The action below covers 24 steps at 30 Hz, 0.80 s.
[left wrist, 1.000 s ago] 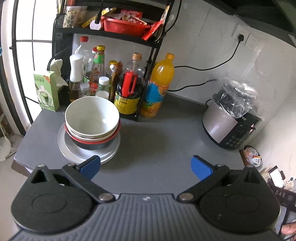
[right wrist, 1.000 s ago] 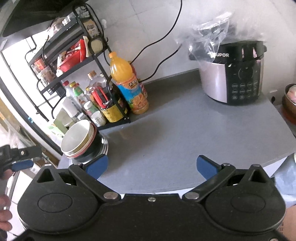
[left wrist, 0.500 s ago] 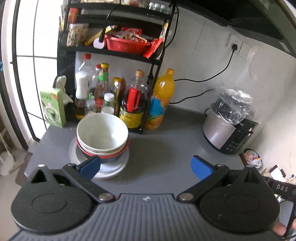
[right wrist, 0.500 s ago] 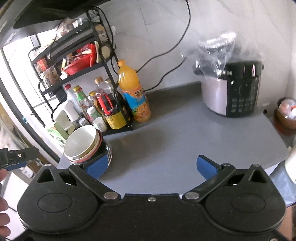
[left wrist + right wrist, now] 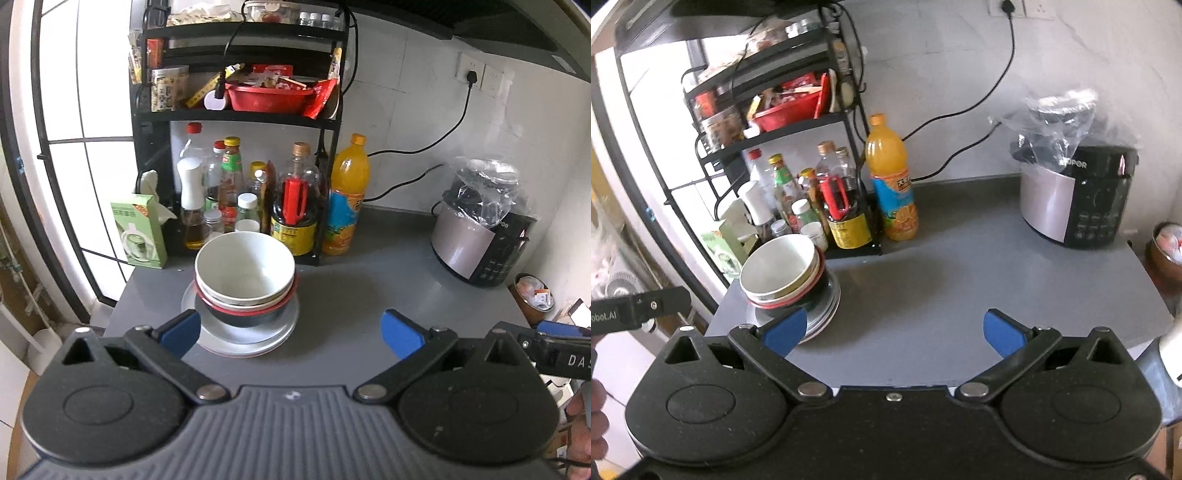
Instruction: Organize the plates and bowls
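Tongs (image 5: 291,334) behind bowls (image 5: 245,273) (apart)

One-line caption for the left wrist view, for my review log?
Open left gripper faces nested white ceramic bowls stacked on round metal plates atop grey countertop.

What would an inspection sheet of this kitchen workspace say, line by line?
Surface: grey countertop, bare in the middle.
Job's things: white bowl nested on top of other bowls, one red-rimmed, all on stacked metal plates at the left.
Clutter: black rack with sauce bottles and a red basket; orange juice bottle beside it; green box; rice cooker under a plastic bag.
Grippers: left claw open, empty; right claw open, empty.
Cables: black cord from the wall socket down toward the counter.
Surroundings: window at left, tiled wall behind.
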Each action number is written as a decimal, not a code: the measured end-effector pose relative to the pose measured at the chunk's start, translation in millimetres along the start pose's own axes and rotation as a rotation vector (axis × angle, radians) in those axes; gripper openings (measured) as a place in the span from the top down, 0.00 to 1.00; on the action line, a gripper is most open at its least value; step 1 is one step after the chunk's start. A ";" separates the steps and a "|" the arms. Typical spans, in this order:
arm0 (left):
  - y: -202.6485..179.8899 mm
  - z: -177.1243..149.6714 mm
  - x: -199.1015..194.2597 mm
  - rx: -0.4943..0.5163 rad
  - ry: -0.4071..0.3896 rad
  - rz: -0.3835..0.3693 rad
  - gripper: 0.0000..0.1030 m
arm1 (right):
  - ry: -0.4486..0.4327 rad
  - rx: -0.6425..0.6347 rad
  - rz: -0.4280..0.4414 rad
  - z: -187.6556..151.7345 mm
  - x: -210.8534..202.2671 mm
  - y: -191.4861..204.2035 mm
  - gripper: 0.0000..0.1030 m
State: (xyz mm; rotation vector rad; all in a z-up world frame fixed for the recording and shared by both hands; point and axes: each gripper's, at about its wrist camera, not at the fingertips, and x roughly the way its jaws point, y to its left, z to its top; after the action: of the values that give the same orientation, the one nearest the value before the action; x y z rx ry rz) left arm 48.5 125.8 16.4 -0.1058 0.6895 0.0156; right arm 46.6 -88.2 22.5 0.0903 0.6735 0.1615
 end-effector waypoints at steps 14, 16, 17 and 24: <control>-15.0 -18.3 -18.5 0.065 -0.060 0.039 0.00 | 0.012 0.019 -0.065 -13.6 -17.4 -7.4 0.00; -18.1 -22.1 -19.9 0.072 -0.059 0.033 0.00 | 0.014 0.019 -0.064 -17.0 -18.9 -7.3 0.00; -19.5 -23.9 -20.1 0.071 -0.057 0.036 0.00 | 0.014 0.018 -0.062 -18.8 -19.8 -7.1 0.00; -22.2 -33.6 -19.2 0.073 -0.050 0.043 0.00 | 0.014 0.002 -0.063 -24.6 -27.1 -6.5 0.00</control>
State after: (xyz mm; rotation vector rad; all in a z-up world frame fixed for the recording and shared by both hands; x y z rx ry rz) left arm 13.4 100.6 4.9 -0.0206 0.6414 0.0347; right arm 11.1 -98.6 19.1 0.0700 0.6900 0.1007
